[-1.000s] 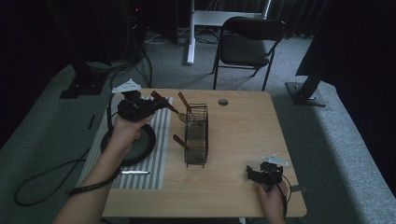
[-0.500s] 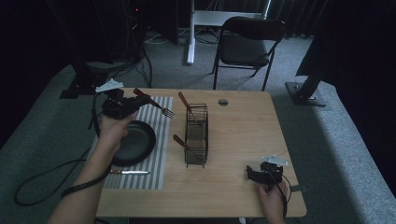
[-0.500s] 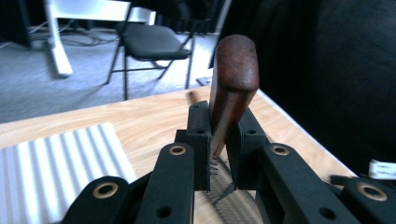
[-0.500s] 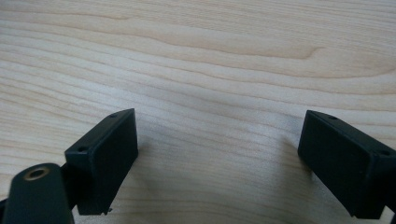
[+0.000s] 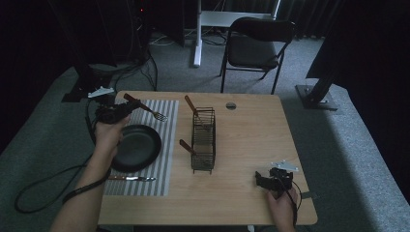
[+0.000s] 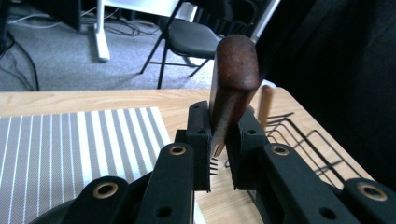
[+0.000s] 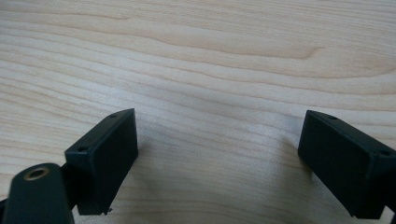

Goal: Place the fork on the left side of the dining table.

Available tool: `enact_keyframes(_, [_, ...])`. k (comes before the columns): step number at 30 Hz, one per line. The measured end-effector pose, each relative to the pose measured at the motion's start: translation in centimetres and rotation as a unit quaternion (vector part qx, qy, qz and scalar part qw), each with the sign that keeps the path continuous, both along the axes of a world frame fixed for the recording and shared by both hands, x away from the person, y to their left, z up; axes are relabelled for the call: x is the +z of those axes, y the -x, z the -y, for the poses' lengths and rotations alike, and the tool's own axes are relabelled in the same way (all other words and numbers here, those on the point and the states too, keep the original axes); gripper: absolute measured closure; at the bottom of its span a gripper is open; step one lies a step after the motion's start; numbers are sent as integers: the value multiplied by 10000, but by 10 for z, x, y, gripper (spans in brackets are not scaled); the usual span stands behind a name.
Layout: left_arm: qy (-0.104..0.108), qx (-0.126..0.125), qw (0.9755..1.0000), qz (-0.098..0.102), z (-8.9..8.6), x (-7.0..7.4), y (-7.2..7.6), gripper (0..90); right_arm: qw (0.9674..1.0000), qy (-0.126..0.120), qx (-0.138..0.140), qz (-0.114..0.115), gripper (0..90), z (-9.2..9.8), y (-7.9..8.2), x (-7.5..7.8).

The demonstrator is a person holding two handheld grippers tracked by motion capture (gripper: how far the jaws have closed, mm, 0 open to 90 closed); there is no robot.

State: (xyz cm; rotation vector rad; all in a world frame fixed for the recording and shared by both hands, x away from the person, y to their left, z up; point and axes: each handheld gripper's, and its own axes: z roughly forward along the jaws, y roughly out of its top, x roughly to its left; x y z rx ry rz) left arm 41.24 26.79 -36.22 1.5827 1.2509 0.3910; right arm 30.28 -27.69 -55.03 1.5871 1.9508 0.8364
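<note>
My left gripper [image 5: 115,114] hovers over the far left corner of the striped placemat [image 5: 164,145], shut on a fork [image 5: 147,109] with a wooden handle. In the left gripper view the brown handle [image 6: 232,88] stands up between the closed jaws, the gripper [image 6: 219,156] pinching it, tines just visible below. A black plate [image 5: 139,147] lies on the mat under that hand. My right gripper [image 5: 263,181] rests near the table's front right, open; its jaws [image 7: 217,154] stand wide apart over bare wood, nothing between them.
A black wire rack [image 5: 203,140] stands mid-table with two wooden-handled utensils [image 5: 191,104] in it; the rack [image 6: 299,135] also shows right of my left jaws. A knife [image 5: 131,179] lies at the mat's front. A chair [image 5: 256,43] stands beyond the table.
My left gripper has carried the fork leftward, away from the rack, to above the mat's far left corner. The right gripper has stayed put.
</note>
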Motion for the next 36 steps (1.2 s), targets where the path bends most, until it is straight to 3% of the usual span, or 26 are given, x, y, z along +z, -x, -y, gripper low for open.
enact_keyframes(6, [120, 258, 9995, -133, -10, -14, -11, 804, 10000, 3, 2, 2, 117, 0, 0, 0])
enact_keyframes(10, [-43, 358, 9991, -223, -13, -20, -15, 804, 10000, 3, 3, 2, 117, 0, 0, 0])
enact_keyframes(17, [55, 514, 9980, -355, -21, -36, -28, 804, 10000, 5, 4, 3, 117, 0, 0, 0])
enact_keyframes(26, [83, 601, 9969, -498, -27, -46, -44, 804, 10000, 3, 1, 0, 117, 0, 0, 0])
enact_keyframes(28, [209, 606, 9964, -562, -30, -51, -46, 803, 10000, 5, 1, 3, 117, 0, 0, 0])
enact_keyframes(30, [216, 625, 9961, -592, -30, -53, -48, 804, 10000, 4, 1, 2, 117, 0, 0, 0])
enact_keyframes(32, [92, 675, 9957, -623, -30, -58, -51, 803, 10000, 4, 1, 1, 117, 0, 0, 0])
enact_keyframes(36, [177, 685, 9950, -702, -31, -68, -59, 803, 10000, 4, 1, 1, 117, 0, 0, 0])
